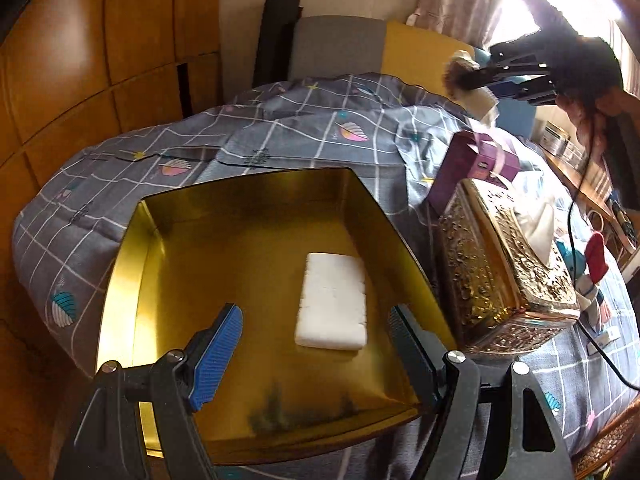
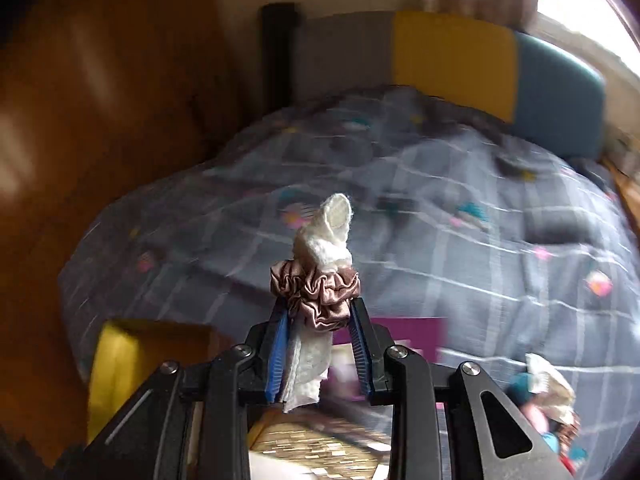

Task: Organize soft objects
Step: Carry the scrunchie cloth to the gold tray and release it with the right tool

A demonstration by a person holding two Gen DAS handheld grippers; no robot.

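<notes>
A gold tin tray (image 1: 160, 264) lies on the bed, with a white sponge pad (image 1: 333, 301) inside it at the right. My left gripper (image 1: 316, 320) is open above the tray's near part, empty. My right gripper (image 2: 318, 304) is shut on a bundle: a brown satin scrunchie (image 2: 316, 292) wrapped around a white cloth (image 2: 326, 236). It holds the bundle in the air above the bed. In the left wrist view the right gripper (image 1: 466, 80) shows high at the back right with the bundle (image 1: 460, 74) at its tips. The tray's corner (image 2: 120, 344) shows at the lower left.
An ornate gold tissue box (image 1: 496, 268) stands right of the tray, a purple box (image 1: 476, 164) behind it. Small soft toys (image 1: 592, 272) lie at the right. The grey checked bedspread (image 1: 280, 136) covers the bed. Wooden wardrobe (image 1: 80, 60) stands at the left, headboard behind.
</notes>
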